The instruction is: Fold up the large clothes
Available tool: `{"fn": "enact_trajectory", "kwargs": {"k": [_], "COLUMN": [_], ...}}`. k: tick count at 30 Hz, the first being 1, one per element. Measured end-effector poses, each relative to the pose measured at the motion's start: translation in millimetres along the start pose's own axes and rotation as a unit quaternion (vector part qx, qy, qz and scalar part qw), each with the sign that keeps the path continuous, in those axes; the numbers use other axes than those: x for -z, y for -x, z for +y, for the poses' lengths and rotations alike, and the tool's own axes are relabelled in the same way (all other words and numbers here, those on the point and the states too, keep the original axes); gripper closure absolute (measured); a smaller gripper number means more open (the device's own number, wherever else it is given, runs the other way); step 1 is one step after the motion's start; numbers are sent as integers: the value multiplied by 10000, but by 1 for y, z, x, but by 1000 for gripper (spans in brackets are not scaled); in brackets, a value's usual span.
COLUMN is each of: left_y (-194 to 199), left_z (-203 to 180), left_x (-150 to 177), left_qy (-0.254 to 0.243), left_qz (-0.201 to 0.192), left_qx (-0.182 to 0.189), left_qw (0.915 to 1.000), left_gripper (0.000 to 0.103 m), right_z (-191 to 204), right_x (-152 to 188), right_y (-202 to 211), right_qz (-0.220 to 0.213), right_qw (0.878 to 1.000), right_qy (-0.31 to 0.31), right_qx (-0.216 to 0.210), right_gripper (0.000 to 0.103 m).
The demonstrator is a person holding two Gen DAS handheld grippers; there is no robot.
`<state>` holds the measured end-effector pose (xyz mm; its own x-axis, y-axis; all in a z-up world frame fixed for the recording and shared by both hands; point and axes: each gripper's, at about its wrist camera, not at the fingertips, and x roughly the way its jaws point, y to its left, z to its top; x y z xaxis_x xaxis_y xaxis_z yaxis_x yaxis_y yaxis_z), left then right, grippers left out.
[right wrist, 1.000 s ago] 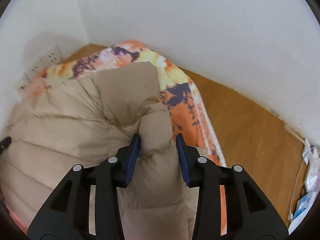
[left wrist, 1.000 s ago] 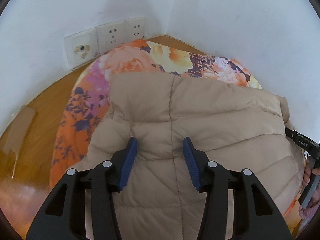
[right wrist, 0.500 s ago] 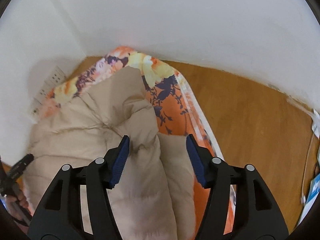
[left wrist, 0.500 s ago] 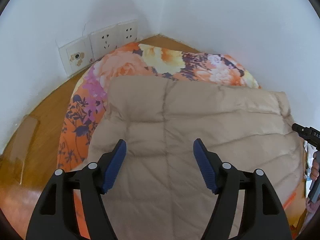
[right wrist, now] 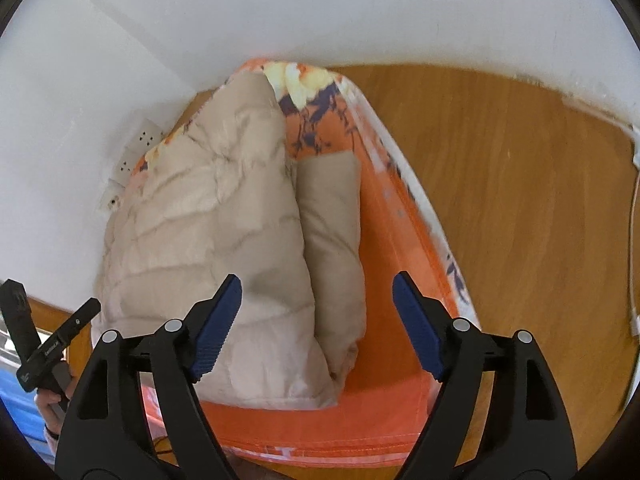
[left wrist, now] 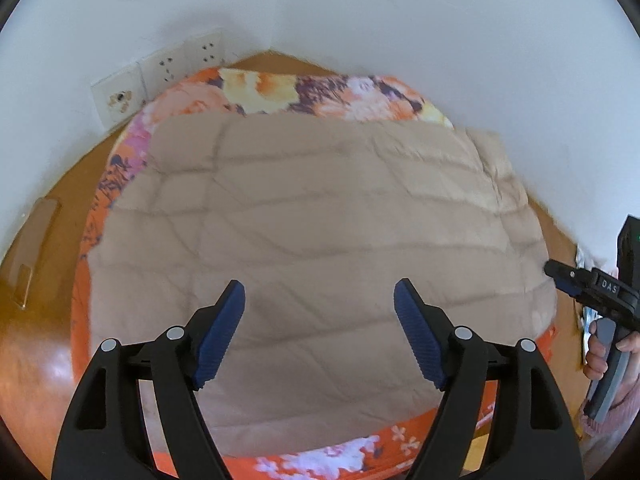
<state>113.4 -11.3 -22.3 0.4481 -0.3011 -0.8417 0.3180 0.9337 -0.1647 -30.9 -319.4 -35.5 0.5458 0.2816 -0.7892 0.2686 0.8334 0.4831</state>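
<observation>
Your left gripper point(left wrist: 319, 322) hung above the beige padded jacket point(left wrist: 320, 240), its blue pads point(left wrist: 220, 332) spread wide and still opening, with nothing pinched between them. The jacket lay folded flat on the orange flowered cloth point(left wrist: 280, 92) on the wooden floor point(left wrist: 36, 344), filling the view beyond and below both fingers; the pads did not press on it.

Your right gripper point(right wrist: 318, 320) was likewise spread and opening, holding nothing. In its view the jacket point(right wrist: 208, 216) sat mostly to the left of the gap, and its folded edge, with a narrower padded strip point(right wrist: 332, 248) alongside, ran down between the two fingers. The right finger stood over bare orange cloth point(right wrist: 400, 260), clear of the jacket.

Each camera caught the other gripper at the frame's edge, held in your hand point(left wrist: 600, 356) beside the jacket. The jacket lay in the corner of the white walls, near the wall sockets point(left wrist: 160, 72).
</observation>
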Motion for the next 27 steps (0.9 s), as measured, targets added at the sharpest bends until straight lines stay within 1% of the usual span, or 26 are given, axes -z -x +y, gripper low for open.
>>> {"fn": "enact_trajectory", "kwargs": {"k": [1, 3, 8, 17, 19, 21, 22, 23, 24, 26, 27], "left_y": [-4, -8, -15, -21, -24, -26, -27, -28, -29, -32, -34], "left_z": [-5, -12, -30, -43, -43, -43, -43, -43, -43, -45, -45], "left_x": [3, 9, 17, 22, 23, 23, 23, 23, 23, 24, 24], "left_qy": [-13, -35, -295, -435, -444, -430, -444, -454, -458, -474, -489], "left_qz": [62, 131, 214, 250, 290, 322, 331, 342, 357, 388, 404], "left_qx": [-37, -62, -225, -333, -247, -148, -122, -83, -47, -9, 1], "left_qw": [10000, 9999, 9991, 9982, 9983, 9984, 9984, 9983, 9983, 9981, 9980], "left_gripper": [28, 28, 28, 28, 37, 42, 45, 50, 53, 57, 59], "right_z": [2, 3, 4, 4, 5, 4, 4, 3, 3, 2, 1], "right_x": [3, 4, 5, 7, 6, 5, 5, 5, 5, 5, 4], "right_y": [-6, -14, -28, -42, -46, -48, -48, -48, -48, -46, -44], "right_qz": [86, 135, 264, 607, 659, 682, 671, 676, 678, 667, 652], "right_qw": [9999, 9998, 9994, 9974, 9969, 9965, 9963, 9957, 9952, 9936, 9930], "right_qy": [16, 81, 123, 236, 202, 154, 127, 72, 17, -60, -67], "right_qx": [-75, -82, -165, -315, -381, -466, -521, -627, -699, -914, -978], "right_gripper": [25, 25, 25, 25, 25, 26, 30, 36, 39, 54, 58]}}
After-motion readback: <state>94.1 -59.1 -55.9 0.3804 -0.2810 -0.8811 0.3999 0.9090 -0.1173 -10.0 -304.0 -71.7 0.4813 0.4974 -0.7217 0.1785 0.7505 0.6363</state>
